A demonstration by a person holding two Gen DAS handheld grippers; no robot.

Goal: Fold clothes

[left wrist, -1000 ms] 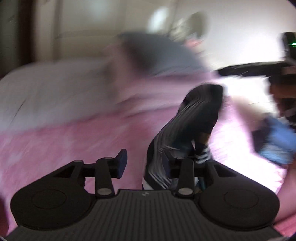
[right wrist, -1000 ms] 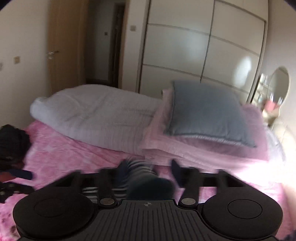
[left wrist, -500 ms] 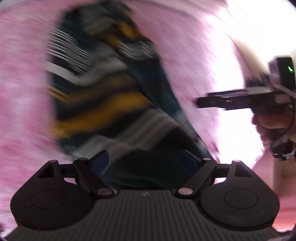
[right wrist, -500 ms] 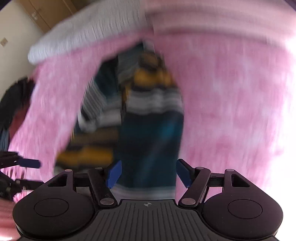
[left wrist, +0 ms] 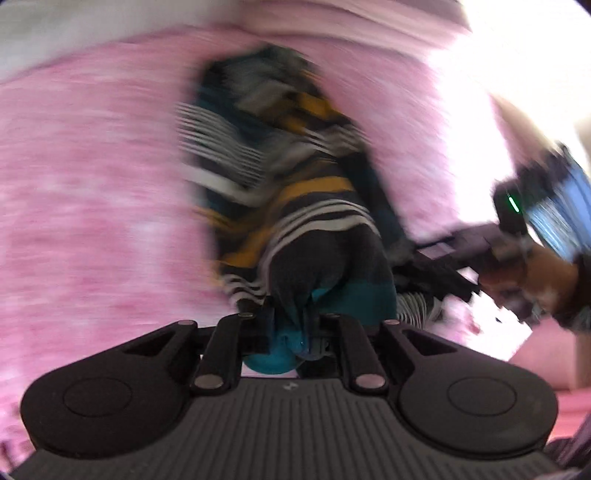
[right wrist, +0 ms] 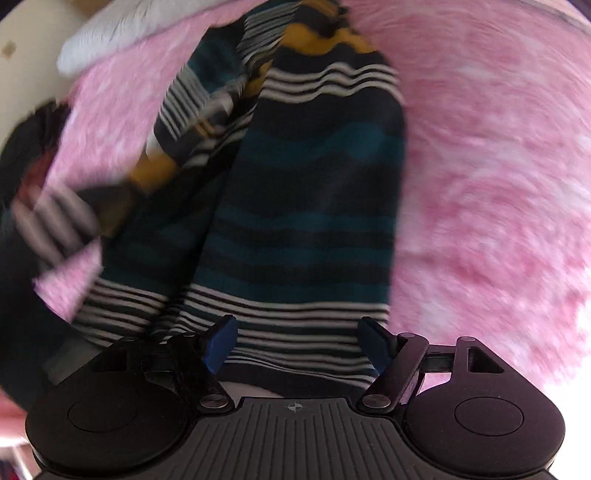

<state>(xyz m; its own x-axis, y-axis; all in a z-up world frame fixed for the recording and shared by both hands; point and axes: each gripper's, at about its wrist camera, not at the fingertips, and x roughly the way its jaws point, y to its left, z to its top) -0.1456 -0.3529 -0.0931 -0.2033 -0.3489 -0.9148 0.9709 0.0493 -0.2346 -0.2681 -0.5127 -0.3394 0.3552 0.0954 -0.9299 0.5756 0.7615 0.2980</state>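
Note:
A striped sweater (right wrist: 306,206) in dark grey, teal, white and mustard lies on the pink bedspread (right wrist: 480,184). My left gripper (left wrist: 295,325) is shut on a bunched teal and dark edge of the sweater (left wrist: 314,258). My right gripper (right wrist: 295,343) is open, its blue pads (right wrist: 218,343) straddling the sweater's striped hem just above the cloth. In the left wrist view the right gripper (left wrist: 461,254) shows at the right, held by a hand. Both views are motion-blurred.
The pink bedspread (left wrist: 92,203) surrounds the sweater. A white duvet (right wrist: 122,37) lies at the far left of the bed. A dark heap of clothing (right wrist: 26,147) sits at the left edge. Pale pink pillows (left wrist: 369,18) lie beyond the sweater.
Both grippers have swung down from the room view to the sweater. The left gripper was open half a second ago and has now closed on the sweater's edge. The right stays open.

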